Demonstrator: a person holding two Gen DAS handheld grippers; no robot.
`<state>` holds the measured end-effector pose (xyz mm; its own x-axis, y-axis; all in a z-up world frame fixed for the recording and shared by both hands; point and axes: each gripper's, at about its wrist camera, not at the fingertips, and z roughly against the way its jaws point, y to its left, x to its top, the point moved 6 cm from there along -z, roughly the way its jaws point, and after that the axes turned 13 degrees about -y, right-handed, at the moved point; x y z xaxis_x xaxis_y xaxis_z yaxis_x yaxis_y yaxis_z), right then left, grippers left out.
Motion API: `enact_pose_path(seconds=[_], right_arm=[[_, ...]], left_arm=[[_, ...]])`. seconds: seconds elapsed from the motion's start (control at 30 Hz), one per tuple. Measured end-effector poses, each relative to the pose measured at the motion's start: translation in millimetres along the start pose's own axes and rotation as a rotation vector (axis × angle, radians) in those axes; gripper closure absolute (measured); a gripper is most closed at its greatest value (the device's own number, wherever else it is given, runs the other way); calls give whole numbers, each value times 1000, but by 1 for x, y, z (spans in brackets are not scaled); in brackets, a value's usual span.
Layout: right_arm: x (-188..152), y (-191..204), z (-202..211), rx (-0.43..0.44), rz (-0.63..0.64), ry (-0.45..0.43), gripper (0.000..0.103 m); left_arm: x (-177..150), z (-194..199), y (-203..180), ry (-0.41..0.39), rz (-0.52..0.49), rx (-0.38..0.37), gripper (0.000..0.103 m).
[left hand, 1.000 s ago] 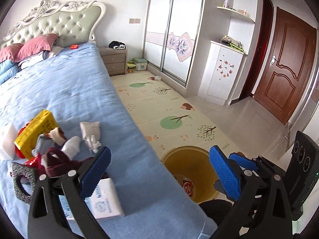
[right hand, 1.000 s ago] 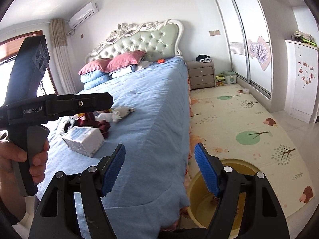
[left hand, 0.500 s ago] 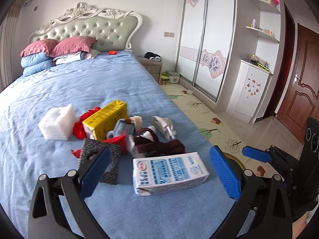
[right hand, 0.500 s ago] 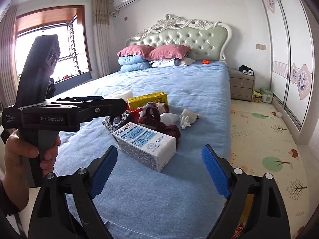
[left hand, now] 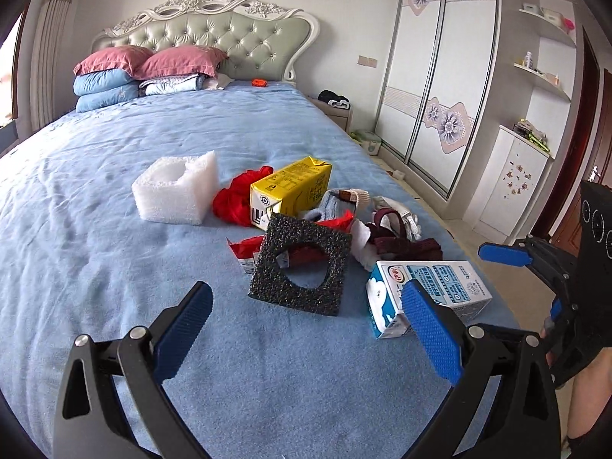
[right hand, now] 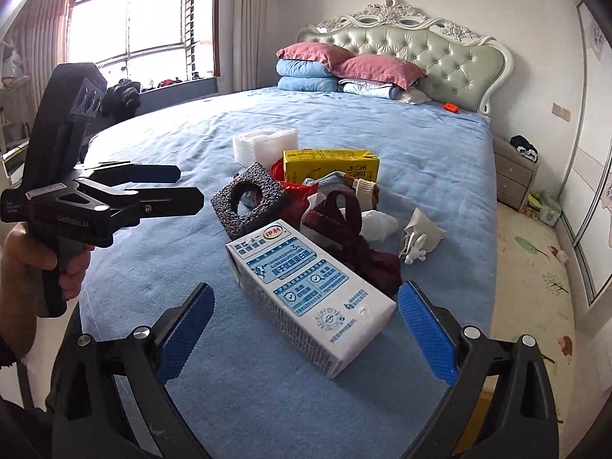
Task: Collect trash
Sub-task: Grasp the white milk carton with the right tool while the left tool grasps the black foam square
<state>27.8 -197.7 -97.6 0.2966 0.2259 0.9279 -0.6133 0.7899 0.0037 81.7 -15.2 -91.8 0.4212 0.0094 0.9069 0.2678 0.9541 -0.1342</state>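
Observation:
A pile of trash lies on the blue bed (left hand: 95, 237): a white and blue milk carton (left hand: 428, 290) (right hand: 306, 290), a black foam square with a hole (left hand: 302, 264) (right hand: 248, 199), a yellow carton (left hand: 290, 187) (right hand: 329, 164), a white foam block (left hand: 176, 187) (right hand: 264, 143), red wrappers (left hand: 237, 199) and dark red cloth (right hand: 352, 241). My left gripper (left hand: 306, 329) is open and empty, just short of the black foam. My right gripper (right hand: 306, 336) is open and empty, with the milk carton's near end between its jaws.
Pillows (left hand: 153, 69) and a padded headboard (left hand: 237, 46) stand at the bed's far end. A nightstand (right hand: 512, 176), a wardrobe (left hand: 432, 76) and a play mat on the floor (right hand: 535, 267) are to the right. A window (right hand: 141, 26) is at the left.
Both grippers have swung left from the floor and its yellow bin toward the bed and moved closer to the trash pile. Both stay open and empty.

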Motion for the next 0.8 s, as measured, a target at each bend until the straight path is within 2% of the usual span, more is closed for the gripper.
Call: enact_pose_path(seconds=[0.17, 0.27, 0.33, 0.5, 0.57, 0.7, 0.8], right_arm=[[6, -4, -15, 95, 53, 32, 12], [4, -4, -28, 128, 102, 82, 21], [0, -3, -35, 184, 97, 129, 32], [-7, 1, -36, 256, 123, 195, 43], [-7, 5, -32, 300, 113, 208, 45], [-10, 5, -38, 310, 56, 227, 43], [-15, 10, -42, 301, 63, 220, 48]], left_arm=[[-1, -12, 9, 21, 4, 17, 4], [-2, -19, 10, 40, 4, 13, 4], [-3, -23, 11, 49, 2, 10, 4], [-6, -34, 11, 82, -12, 5, 4], [-8, -40, 9, 102, -14, -11, 4], [-9, -50, 6, 125, -14, -33, 4], [-9, -56, 5, 140, -15, -32, 4]])
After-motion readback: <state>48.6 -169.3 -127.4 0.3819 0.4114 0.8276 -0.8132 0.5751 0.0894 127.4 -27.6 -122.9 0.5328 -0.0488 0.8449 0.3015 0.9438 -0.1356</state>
